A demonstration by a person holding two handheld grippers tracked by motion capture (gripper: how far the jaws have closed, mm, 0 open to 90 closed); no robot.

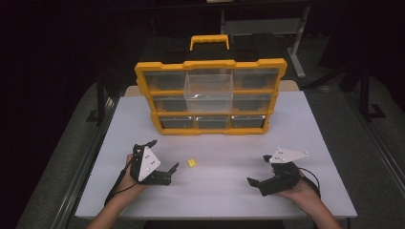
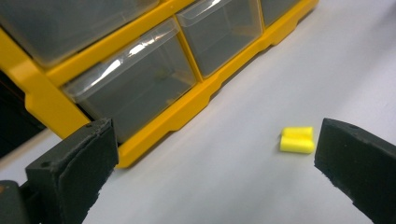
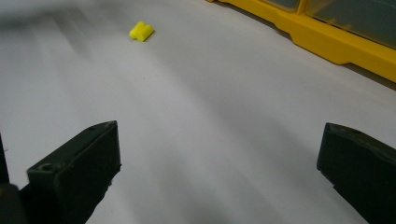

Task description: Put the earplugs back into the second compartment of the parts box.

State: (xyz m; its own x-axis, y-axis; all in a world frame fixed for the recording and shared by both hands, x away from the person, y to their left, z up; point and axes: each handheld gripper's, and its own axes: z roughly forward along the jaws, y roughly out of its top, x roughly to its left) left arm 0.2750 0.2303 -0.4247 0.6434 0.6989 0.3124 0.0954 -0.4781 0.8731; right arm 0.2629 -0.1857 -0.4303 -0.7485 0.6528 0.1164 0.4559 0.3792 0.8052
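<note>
now: yellow pieces (image 2: 296, 140) 2, touching | left tool (image 1: 165, 154) wide open, empty | right tool (image 1: 258, 169) wide open, empty

yellow drawer organizer (image 1: 210, 130) stands on white table (image 1: 296, 119).

A workshop or lab bench in a dark room

A plain white rectangular surface (image 1: 296, 143) carries a yellow plastic parts organiser with clear drawers (image 1: 210, 98); grey metal table legs (image 1: 298, 40) and dark frames stand behind on grey floor.
</note>
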